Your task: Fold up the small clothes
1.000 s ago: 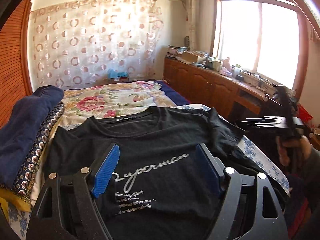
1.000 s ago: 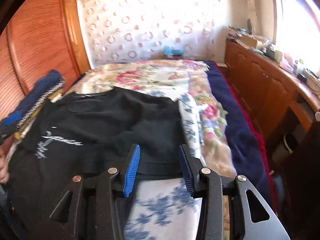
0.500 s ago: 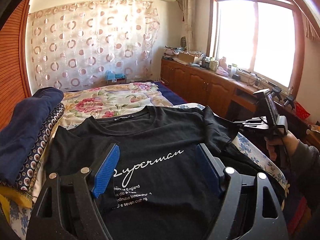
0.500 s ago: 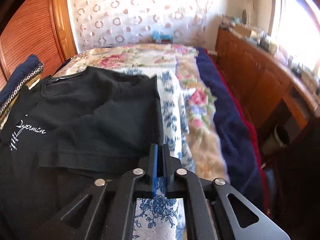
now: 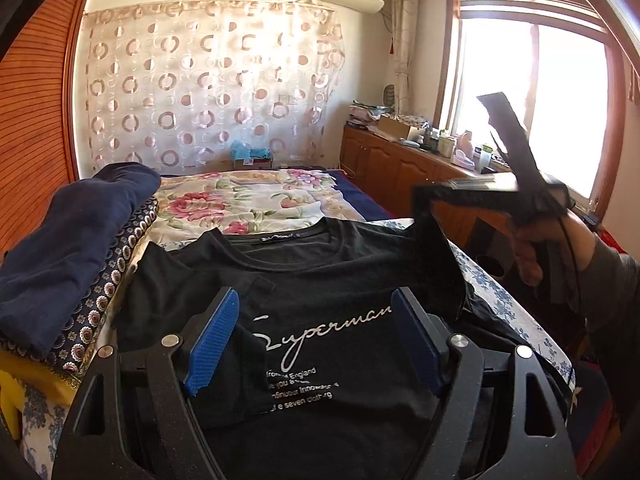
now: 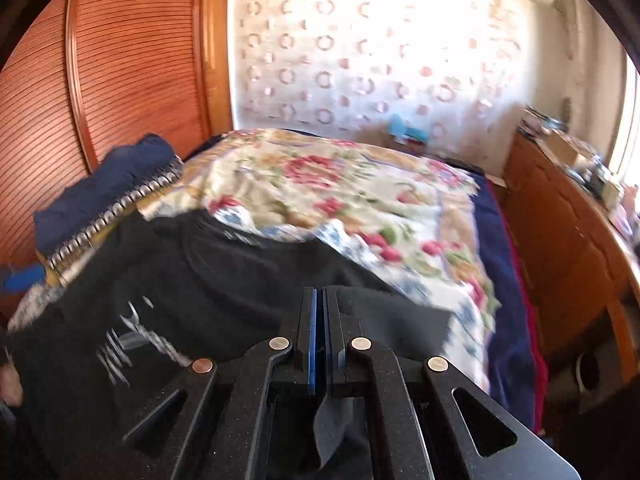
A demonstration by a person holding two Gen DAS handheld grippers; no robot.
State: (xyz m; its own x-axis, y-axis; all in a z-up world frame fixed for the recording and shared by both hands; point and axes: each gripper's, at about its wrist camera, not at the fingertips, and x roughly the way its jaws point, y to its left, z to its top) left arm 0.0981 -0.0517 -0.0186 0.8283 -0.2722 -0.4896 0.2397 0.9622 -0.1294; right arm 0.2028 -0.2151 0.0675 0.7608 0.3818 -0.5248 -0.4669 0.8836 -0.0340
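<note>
Left wrist view: my left tongs (image 5: 314,338) are hanging spread over the shirt (image 5: 304,280), the blue pads (image 5: 214,336) well apart on either side of the white lettering and pinching nothing. The shirt is lying chest up on the bed (image 5: 256,196), collar pointing away from me. On the left, a pile (image 5: 68,240) of dark blue and patterned cloth is sitting just beside the shirt. On the right, my hand (image 5: 532,248) is holding the right tongs (image 5: 424,196) raised above the bed edge, and the shirt's sleeve is hanging taut from their tip down to the body of the shirt. Behind them a cabinet (image 5: 404,168) is running under the window (image 5: 532,112), and a curtain (image 5: 208,96) is covering the far wall.

Right wrist view: the picture is blurring. My right tongs (image 6: 318,304) are pressed together on black cloth of the shirt (image 6: 208,292), the pads meeting with a flap of the fabric showing below them, between the arms. The rest of the shirt is spreading out to the left, its lettering smeared. The bed's (image 6: 332,188) flowered cover is lying beyond it, the pile (image 6: 104,188) is sitting against the wooden door (image 6: 132,68) at left, and the cabinet (image 6: 560,216) is standing at right.
</note>
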